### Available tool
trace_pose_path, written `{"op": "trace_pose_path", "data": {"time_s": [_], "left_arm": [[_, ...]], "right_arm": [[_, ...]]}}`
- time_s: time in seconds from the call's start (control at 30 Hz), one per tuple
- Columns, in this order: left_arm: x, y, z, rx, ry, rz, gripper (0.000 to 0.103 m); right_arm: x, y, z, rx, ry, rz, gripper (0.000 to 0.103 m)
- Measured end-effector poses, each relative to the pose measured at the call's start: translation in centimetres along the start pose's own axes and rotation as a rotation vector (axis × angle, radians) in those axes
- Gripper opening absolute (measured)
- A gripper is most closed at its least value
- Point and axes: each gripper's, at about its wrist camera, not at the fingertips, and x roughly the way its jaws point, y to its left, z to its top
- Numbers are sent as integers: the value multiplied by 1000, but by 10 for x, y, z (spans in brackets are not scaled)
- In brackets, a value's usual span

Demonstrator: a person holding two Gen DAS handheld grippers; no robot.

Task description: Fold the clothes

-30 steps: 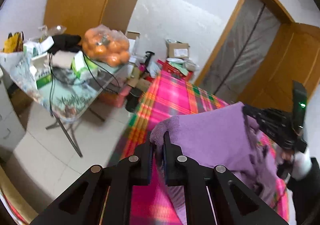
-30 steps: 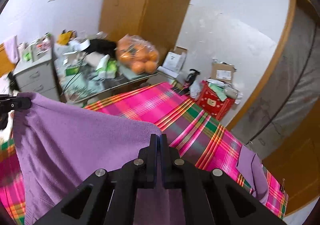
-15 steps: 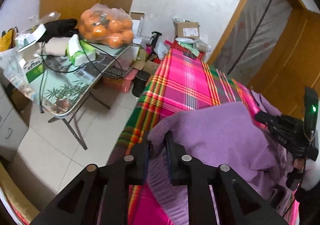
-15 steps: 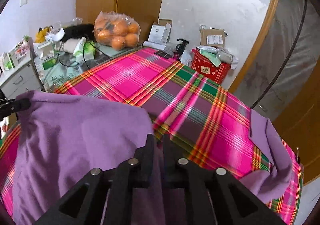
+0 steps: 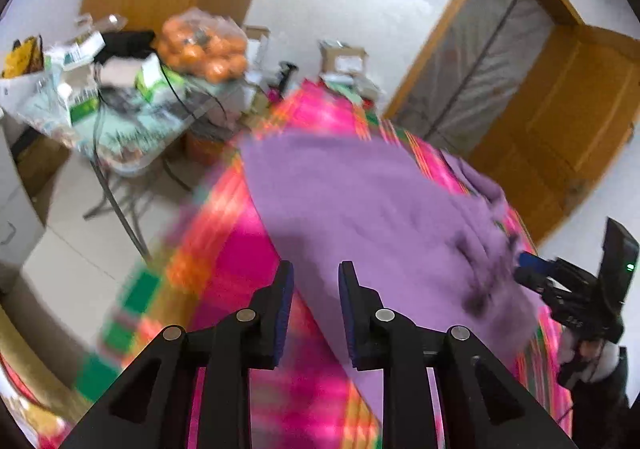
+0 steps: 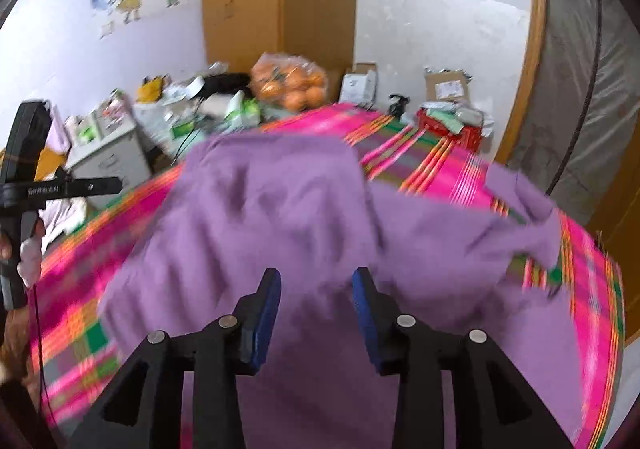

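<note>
A purple garment lies rumpled across the pink plaid-covered bed.

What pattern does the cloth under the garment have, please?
Pink plaid cloth with green and orange stripes, clearest in the right wrist view.

The garment lies on the bed; a cluttered table stands left of it.
</note>
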Motion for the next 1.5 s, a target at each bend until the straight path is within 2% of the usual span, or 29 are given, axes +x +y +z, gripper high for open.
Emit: {"op": "trace_pose_path", "data": {"time_s": [0.2,0.33,0.47,0.7,0.73,0.77,0.83,0.87,0.9,0.93,1.07,1.13,1.23,1.3,1.33,1.4,1.47,1.5], "left_arm": [[-3,-21,-56,-31,93,-67,24],[-4,-29,-77,-48,127,-68,25],[-1,-33,-85,-39,148,-69,27],[10,-38,-78,-32,127,-69,31],[11,-39,-77,-26,124,-67,31],[12,-40,-75,-23,122,-69,31],[12,-43,-73,-15,113,-81,28],[11,-44,-72,-11,107,-85,24],[11,-45,-72,-8,101,-90,15],[10,-45,-71,-6,95,-93,12],[2,-42,-66,-13,66,-108,9],[-3,-41,-64,-16,51,-115,8],[-9,-38,-62,-21,34,-126,8],[-12,-37,-62,-23,31,-138,8],[-13,-37,-63,-22,31,-144,8],[-16,-37,-64,-15,33,-154,8],[-18,-38,-65,-8,32,-161,8],[-20,-38,-65,-6,31,-167,8]], "right_arm": [[11,2,-30,-7,65,-16,38],[14,-6,-35,8,70,-23,39],[12,-14,-42,25,69,-25,41],[24,-20,-41,16,85,-24,42],[25,-21,-40,22,84,-16,38],[25,-23,-39,33,83,-5,25],[23,-25,-37,40,71,-7,9],[20,-24,-37,39,62,-10,8],[12,-28,-37,55,39,-22,6],[2,-33,-37,75,14,-38,6],[-37,-53,-37,154,-86,-100,6],[-63,-73,-41,231,-139,-160,6],[-111,-133,-60,455,-202,-351,6],[-128,-166,-82,600,-176,-482,9],[-134,-180,-96,665,-136,-539,14],[-138,-183,-114,687,-96,-548,20],[-137,-167,-123,619,-84,-510,33],[-134,-154,-123,566,-74,-478,33]]}}
